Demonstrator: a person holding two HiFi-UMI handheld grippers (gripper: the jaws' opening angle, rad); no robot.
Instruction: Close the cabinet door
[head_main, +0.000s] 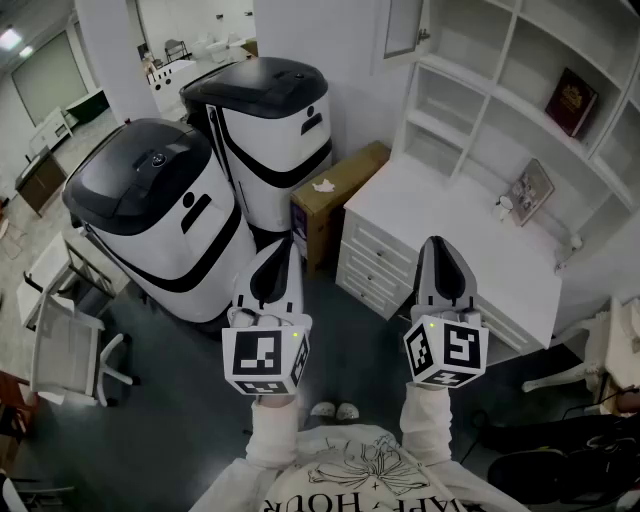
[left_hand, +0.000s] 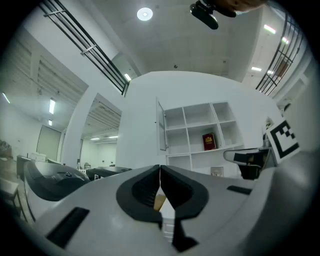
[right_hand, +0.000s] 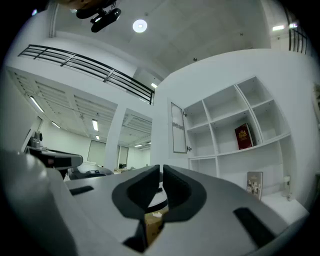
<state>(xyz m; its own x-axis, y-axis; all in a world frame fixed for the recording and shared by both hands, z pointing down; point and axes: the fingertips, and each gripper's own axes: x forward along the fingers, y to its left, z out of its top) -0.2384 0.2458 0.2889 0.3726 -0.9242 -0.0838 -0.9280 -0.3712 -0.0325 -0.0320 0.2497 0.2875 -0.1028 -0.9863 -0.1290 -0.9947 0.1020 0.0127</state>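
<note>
We find a white shelf unit (head_main: 503, 60) filling the right wall, with two large white-and-black machines (head_main: 150, 200) standing to its left. A white counter (head_main: 440, 210) with drawers sits under the shelves, and a brown cardboard box (head_main: 335, 190) stands just beside it. The cabinet door (head_main: 403, 25) hangs on the unit's upper left compartment and stands swung open, well above and beyond both tools. The left tool (head_main: 283, 243) has its jaws together on nothing. The right tool (head_main: 437, 243) has its jaws all but together, likewise empty. Both are held low in front of the person, clear of the counter. A red book (head_main: 571, 100) rests in one open compartment, and a picture frame (head_main: 532, 190) leans at the back of the counter. We judge the task not yet begun and the step in hand to be the approach. The next move calls for raising a tool to the door's free edge and pushing it round on its hinge until it sits flush.
</note>
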